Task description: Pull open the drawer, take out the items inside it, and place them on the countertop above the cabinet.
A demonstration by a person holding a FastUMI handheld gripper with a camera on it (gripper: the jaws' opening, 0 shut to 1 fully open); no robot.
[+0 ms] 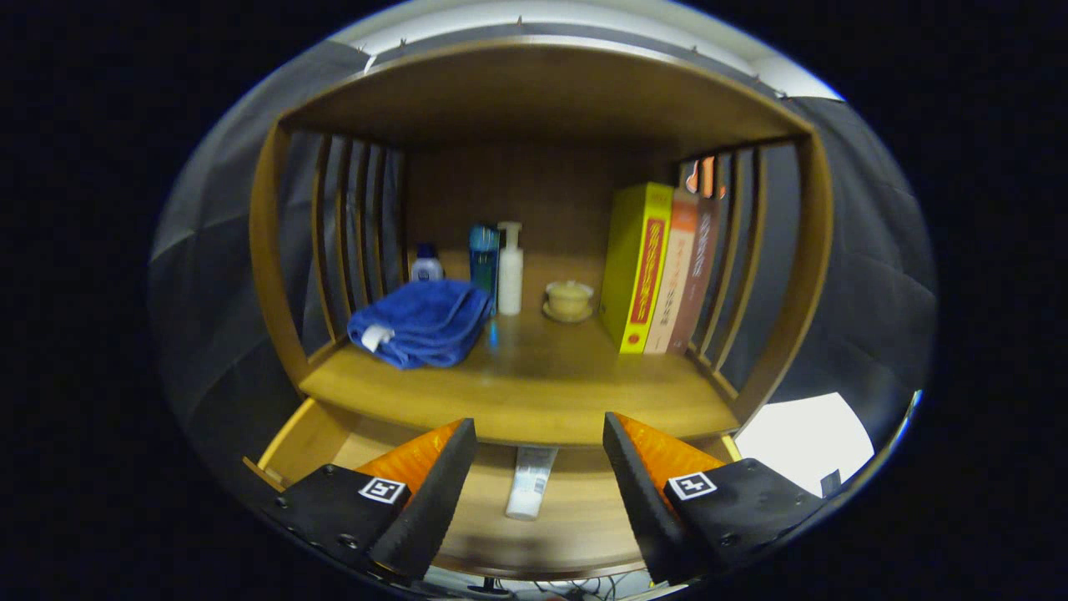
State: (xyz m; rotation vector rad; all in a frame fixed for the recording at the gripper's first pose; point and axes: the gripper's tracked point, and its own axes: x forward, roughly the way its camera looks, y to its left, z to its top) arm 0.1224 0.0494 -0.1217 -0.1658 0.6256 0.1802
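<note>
The wooden drawer (317,434) stands pulled open below the countertop (534,384) of the cabinet. A white tube (529,484) lies on the drawer floor, its far end tucked under the countertop's front edge. My gripper (538,434) hovers above the drawer, open, with nothing between its orange and black fingers (434,467); the tube lies in the gap below them. On the countertop a folded blue towel (421,324) rests at the left.
At the back of the countertop stand a small blue-capped bottle (426,264), a teal bottle (483,259), a white pump bottle (510,271) and a small lidded cup (569,300). Three upright books (659,267) lean at the right. Slatted sides and a top board enclose it.
</note>
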